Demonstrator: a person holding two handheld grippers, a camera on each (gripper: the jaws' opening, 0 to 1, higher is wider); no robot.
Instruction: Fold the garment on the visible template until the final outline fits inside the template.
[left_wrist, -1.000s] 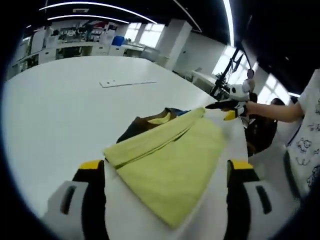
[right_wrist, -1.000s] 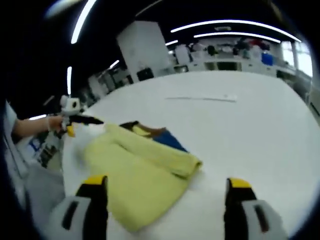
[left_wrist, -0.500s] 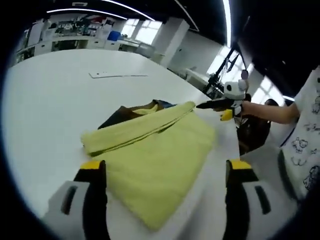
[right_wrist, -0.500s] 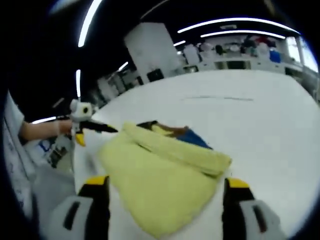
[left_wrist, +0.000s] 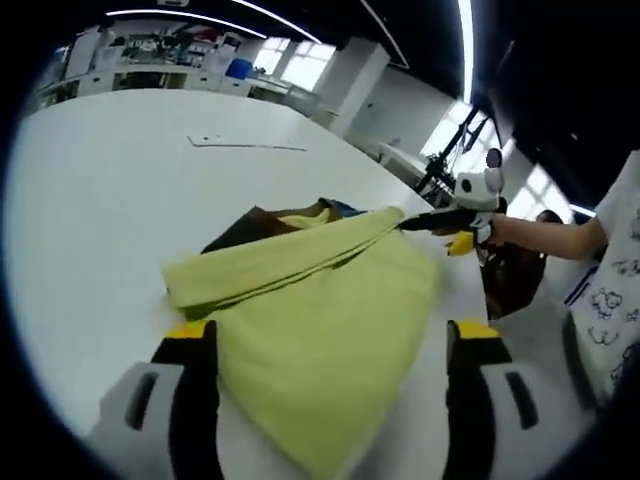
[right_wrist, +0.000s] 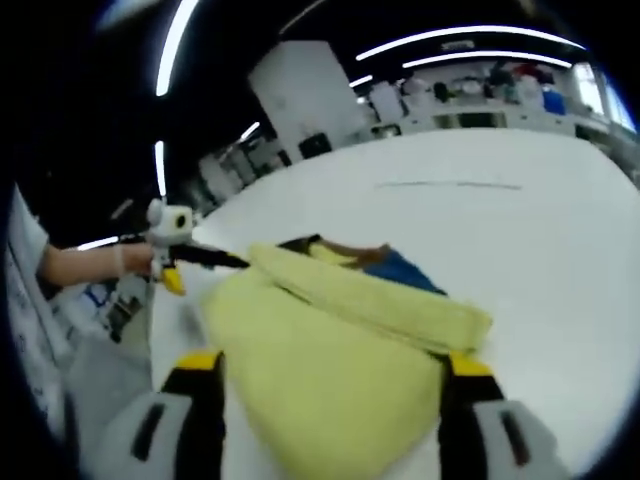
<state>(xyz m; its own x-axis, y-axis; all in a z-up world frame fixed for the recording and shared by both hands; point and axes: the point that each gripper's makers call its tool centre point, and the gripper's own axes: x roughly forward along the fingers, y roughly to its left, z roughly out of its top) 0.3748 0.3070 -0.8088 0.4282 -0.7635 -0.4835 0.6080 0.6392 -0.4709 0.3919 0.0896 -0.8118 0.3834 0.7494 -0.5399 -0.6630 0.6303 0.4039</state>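
— Where's the garment right now?

— I see the yellow garment (left_wrist: 320, 300) lying partly folded on the white counter (left_wrist: 90, 200), close to the counter's near edge. A long folded band runs across its far side, and a brown-and-blue part (right_wrist: 385, 262) sticks out from under that band, toward the middle of the counter. In the right gripper view the same cloth (right_wrist: 330, 350) spreads between my jaws, with the thick fold ending in a rounded corner at the right.

— And your tools?

— My left tool (left_wrist: 325, 345) has its jaws spread wide, one on each side of the cloth's near part, clamping nothing. My right tool (right_wrist: 325, 370) is the same: jaws wide apart, the yellow fabric lying between them, no grip on it. From the left gripper view I catch the right tool from outside as well, its black tip (left_wrist: 425, 220) at the far corner of the fold; I can't tell if it touches the cloth there.

— Anything else on the counter?

— A thin flat strip (left_wrist: 245, 144) lies well apart from the garment, toward the far side. Beyond the counter's edge I see a person's white printed sleeve (left_wrist: 615, 270).
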